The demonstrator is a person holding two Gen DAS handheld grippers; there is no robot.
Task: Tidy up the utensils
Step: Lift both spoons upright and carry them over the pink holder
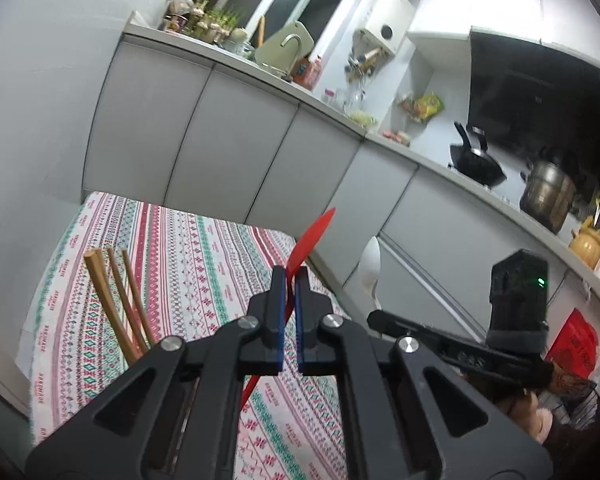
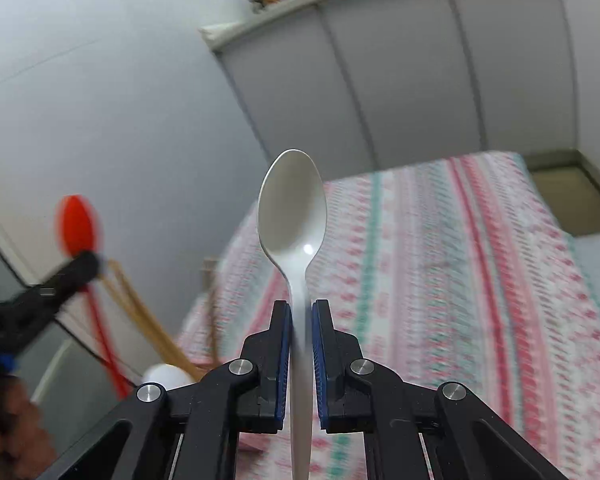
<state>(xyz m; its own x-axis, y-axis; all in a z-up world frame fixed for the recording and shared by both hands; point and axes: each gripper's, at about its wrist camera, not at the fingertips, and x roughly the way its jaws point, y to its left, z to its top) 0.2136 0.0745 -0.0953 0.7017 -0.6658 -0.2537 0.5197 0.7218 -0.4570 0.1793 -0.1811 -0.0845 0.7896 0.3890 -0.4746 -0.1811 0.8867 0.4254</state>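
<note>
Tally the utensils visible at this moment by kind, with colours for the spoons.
Red spoon: 1, clamped in the left gripper
White spoon: 1, clamped in the right gripper
Wooden chopsticks: 3 sticks showing, standing upright at the left; their holder is hidden
Total: 5 pieces
</note>
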